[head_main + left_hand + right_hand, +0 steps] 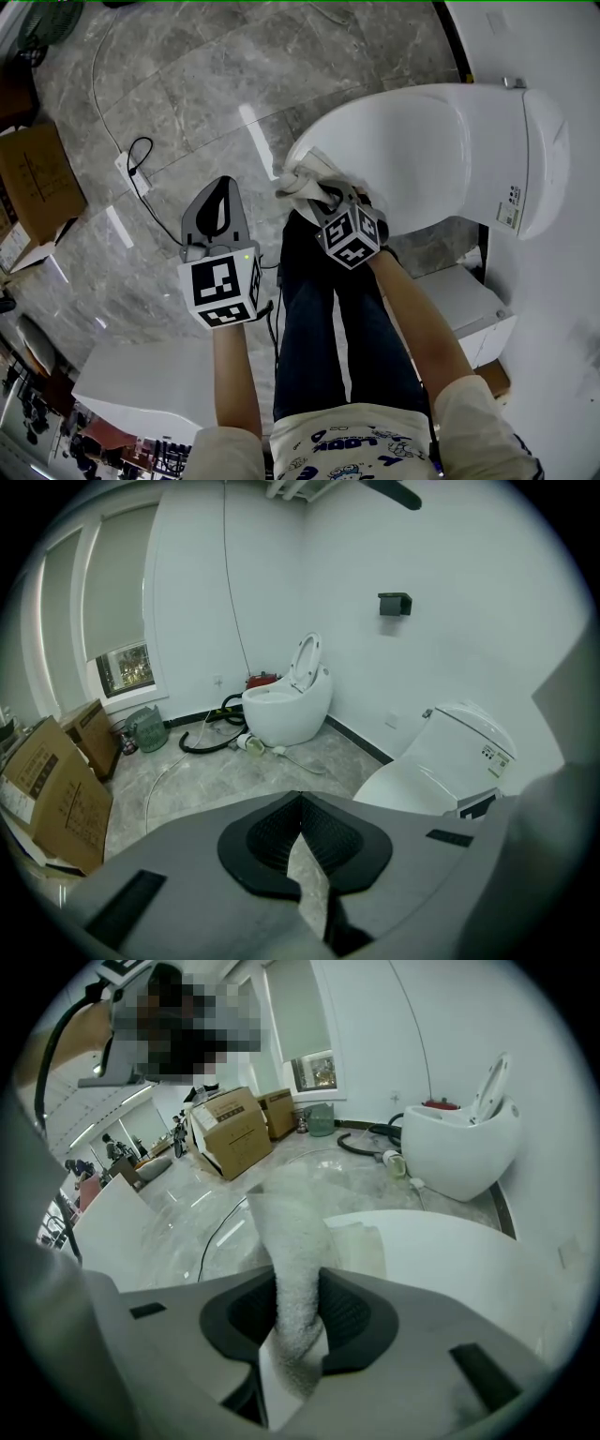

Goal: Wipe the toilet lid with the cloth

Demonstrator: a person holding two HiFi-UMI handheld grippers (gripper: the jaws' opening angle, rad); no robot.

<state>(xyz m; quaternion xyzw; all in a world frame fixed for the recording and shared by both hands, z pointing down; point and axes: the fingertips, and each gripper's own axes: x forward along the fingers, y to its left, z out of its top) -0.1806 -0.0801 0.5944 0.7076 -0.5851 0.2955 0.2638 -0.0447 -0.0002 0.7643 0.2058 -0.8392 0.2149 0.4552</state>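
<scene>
Up front, the white cloth lies bunched on the near rim of the closed lid, and the right gripper is clamped on it. In the right gripper view we see the cloth pinched upright between the two jaws of the right gripper, with its free end flopping forward onto the lid. Its lower end is tucked behind the jaws, so we cannot tell how much is gathered there. From the head view the cube hides most of that gripper's jaws.

The left gripper hangs over the floor, to the left of the toilet and well apart from cloth and lid. Its own view shows the left gripper with jaw tips together and nothing between them.

Against the wall stands a second toilet with its seat raised; we cannot see into its bowl. Boxes sit by the window, contents hidden. A cable trails across the floor. The label on the toilet's side is too small for us to read.
</scene>
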